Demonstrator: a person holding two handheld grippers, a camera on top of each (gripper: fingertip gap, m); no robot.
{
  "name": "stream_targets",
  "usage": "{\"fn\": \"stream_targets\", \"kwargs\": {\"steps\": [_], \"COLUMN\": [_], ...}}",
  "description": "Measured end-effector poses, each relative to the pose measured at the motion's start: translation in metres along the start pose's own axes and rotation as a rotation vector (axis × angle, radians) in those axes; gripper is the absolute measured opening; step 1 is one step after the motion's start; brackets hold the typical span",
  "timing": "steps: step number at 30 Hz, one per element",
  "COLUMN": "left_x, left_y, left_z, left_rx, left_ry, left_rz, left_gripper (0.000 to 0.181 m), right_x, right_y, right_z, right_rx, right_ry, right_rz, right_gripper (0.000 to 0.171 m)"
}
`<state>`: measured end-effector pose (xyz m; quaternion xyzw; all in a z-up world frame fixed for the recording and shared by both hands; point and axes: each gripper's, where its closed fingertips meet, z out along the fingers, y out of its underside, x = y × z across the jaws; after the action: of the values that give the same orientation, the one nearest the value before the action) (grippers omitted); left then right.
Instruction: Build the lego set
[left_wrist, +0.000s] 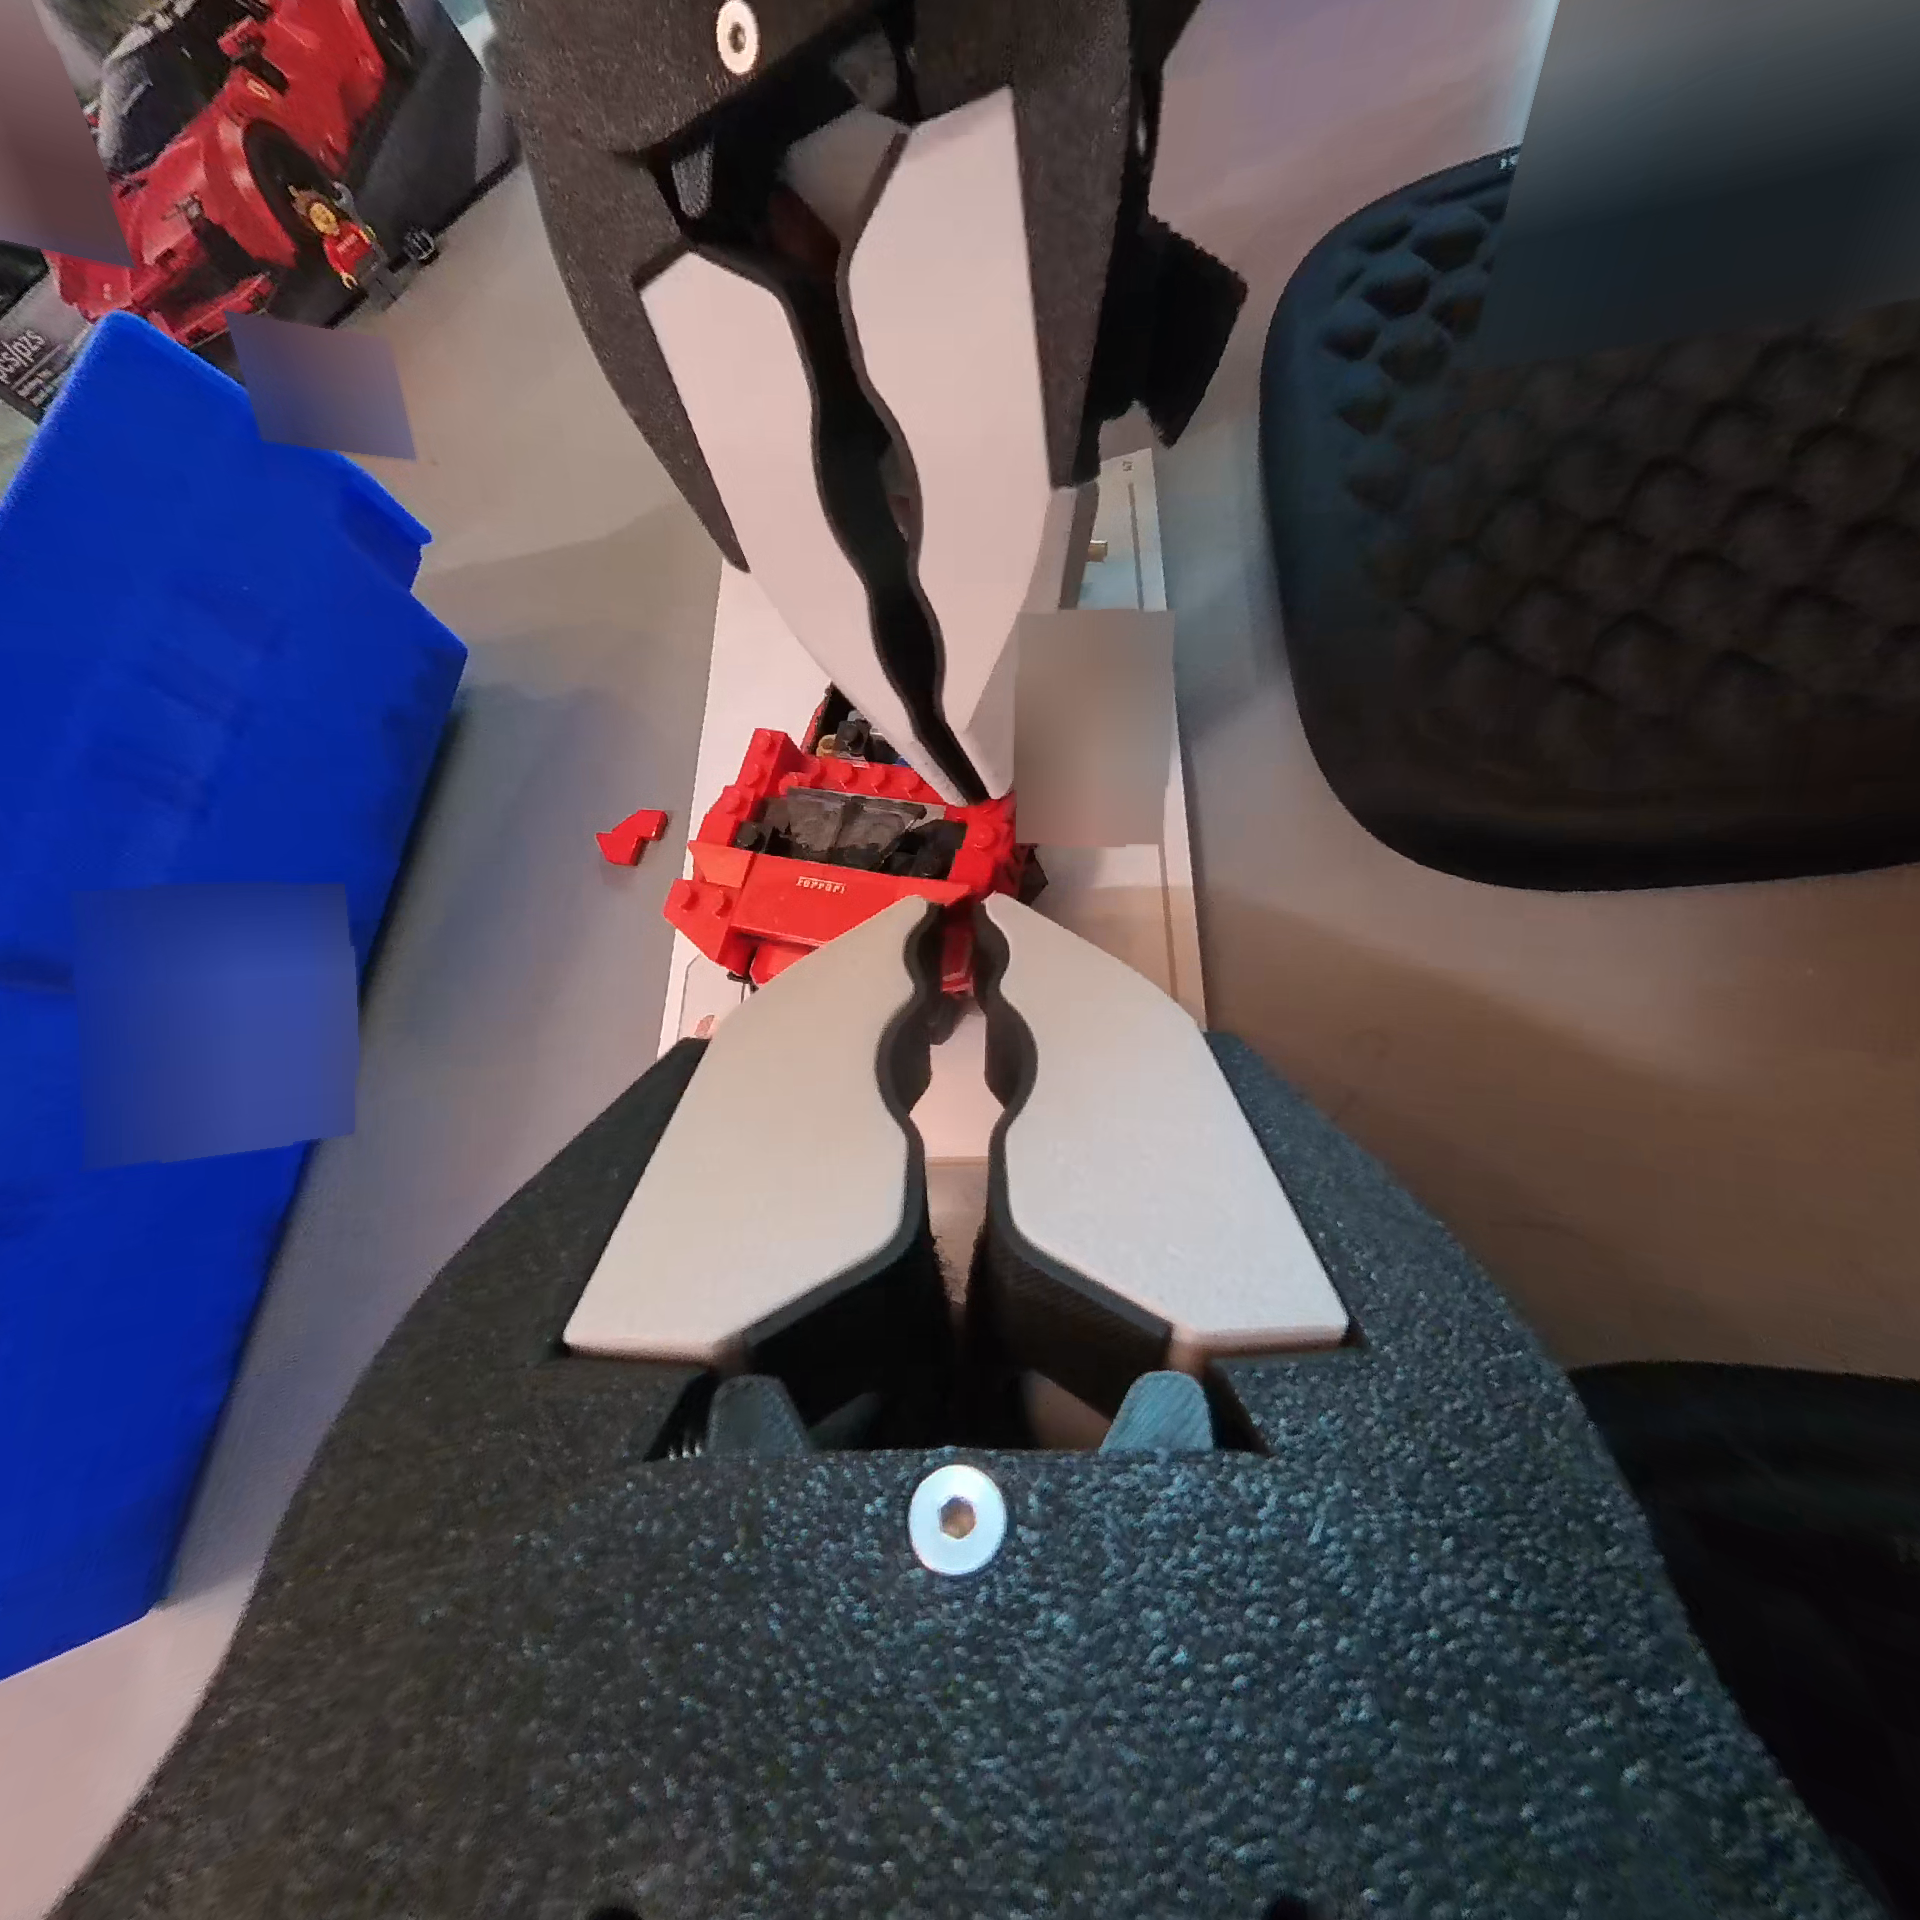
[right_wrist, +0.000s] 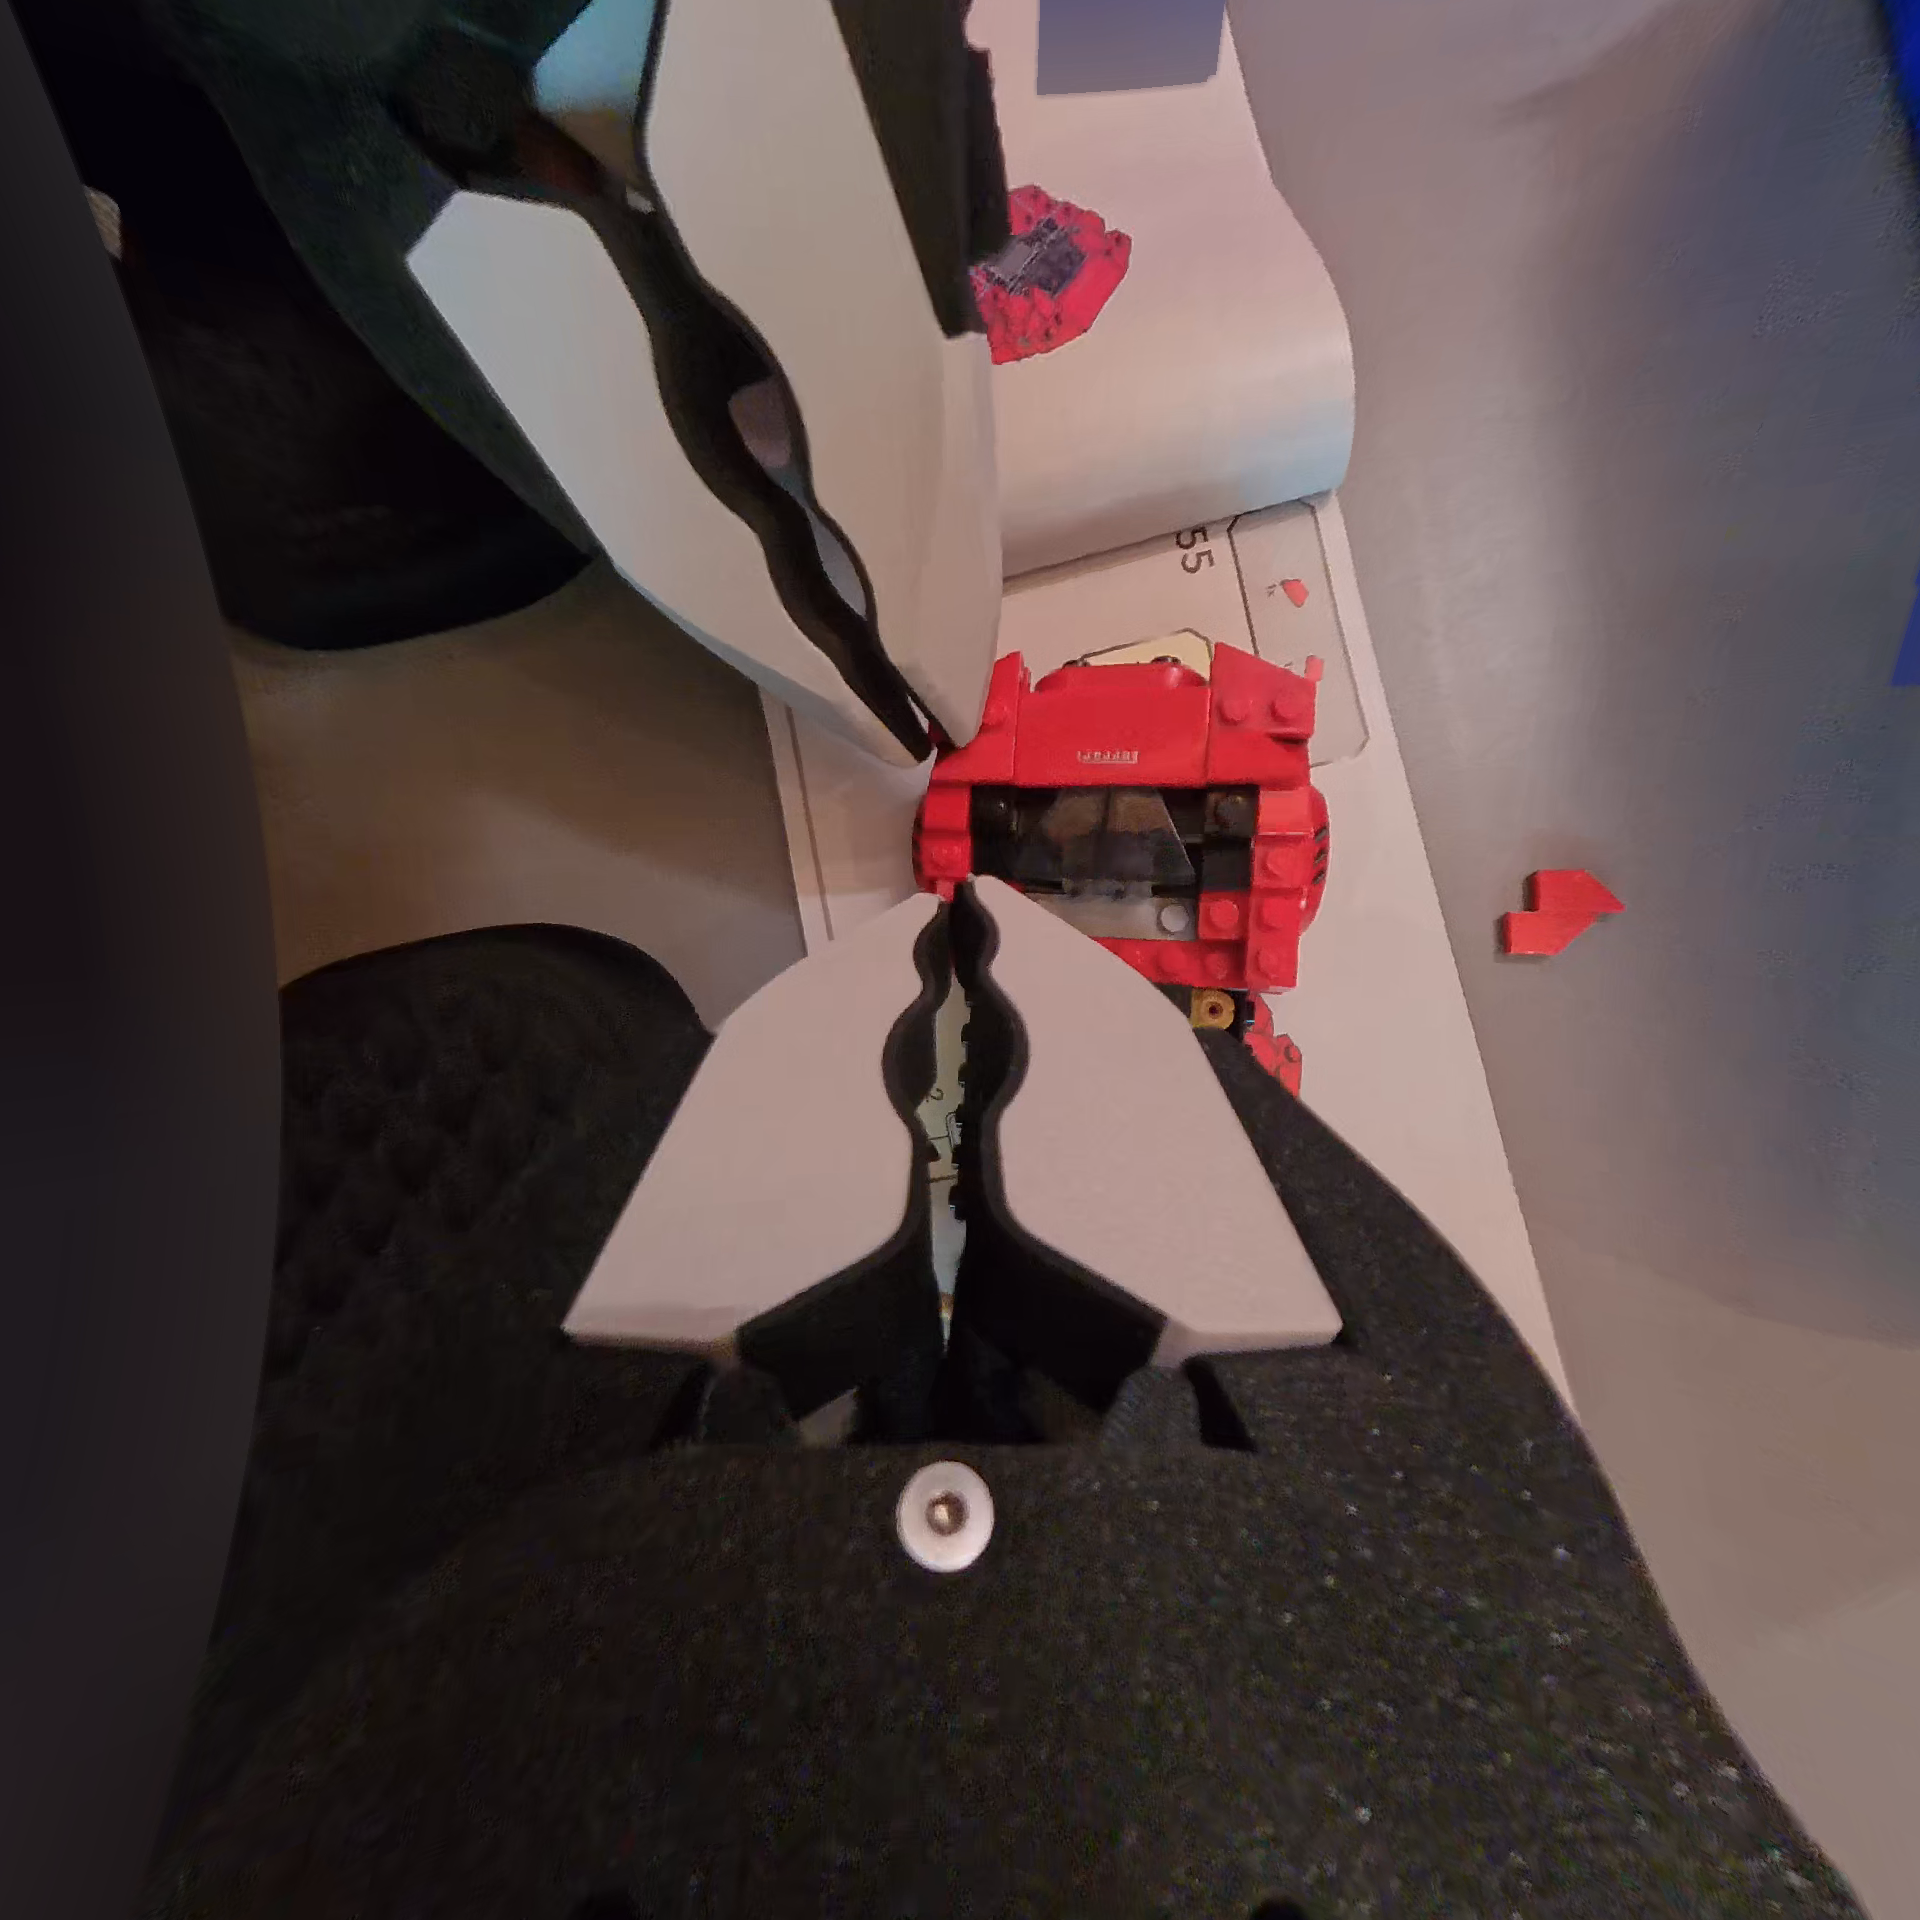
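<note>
A partly built red lego car (left_wrist: 821, 883) (right_wrist: 1122, 748) lies on the open instruction booklet (left_wrist: 1143, 935) (right_wrist: 1143, 468). My left gripper (left_wrist: 958, 906) is nearly closed, with a red corner of the car between its tips. In the right wrist view it (right_wrist: 932, 745) comes in from the upper left onto the car's far left corner. My right gripper (right_wrist: 954, 896) is shut and empty, its tips touching the car's near left corner. In the left wrist view it (left_wrist: 977, 795) comes down from above. A loose red piece (left_wrist: 634, 836) (right_wrist: 1558, 914) lies on the table beside the car.
A blue bin (left_wrist: 208, 727) stands close on the left. The set's box (left_wrist: 260, 156) with a red car picture is behind it. A black mesh cushion (left_wrist: 1610, 571) (right_wrist: 468, 1143) lies on the other side of the booklet. The loose red piece (left_wrist: 634, 836) is about 11 centimetres from both grippers' fingertips. Seen from the right wrist view (right_wrist: 1544, 913) as well.
</note>
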<state>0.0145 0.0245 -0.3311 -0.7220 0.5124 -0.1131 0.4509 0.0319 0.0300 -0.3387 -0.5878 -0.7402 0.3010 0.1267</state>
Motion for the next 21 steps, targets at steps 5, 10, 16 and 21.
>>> {"fn": "stream_targets", "kwargs": {"steps": [5, 10, 16, 21], "left_x": [-0.0019, -0.0024, -0.0030, -0.0031], "left_y": [0.0001, 0.0001, -0.0001, 0.0000], "left_z": [0.0009, 0.0012, 0.0023, 0.0024], "left_rx": [-0.004, -0.008, -0.017, -0.018], "left_ry": [-0.017, -0.023, -0.034, -0.039], "left_rz": [0.003, -0.006, -0.005, 0.003], "left_gripper": [0.004, 0.004, 0.004, 0.005], "right_x": [0.0029, 0.0030, 0.0009, 0.0044], "right_y": [-0.0016, -0.0019, -0.0010, 0.0011], "right_z": [-0.0010, -0.0013, -0.0021, -0.0090], "right_rx": [-0.046, -0.028, -0.022, 0.011], "right_ry": [0.086, 0.101, 0.079, 0.081], "right_rz": [-0.163, -0.190, -0.185, -0.122], "right_gripper": [0.000, 0.000, 0.000, 0.009]}}
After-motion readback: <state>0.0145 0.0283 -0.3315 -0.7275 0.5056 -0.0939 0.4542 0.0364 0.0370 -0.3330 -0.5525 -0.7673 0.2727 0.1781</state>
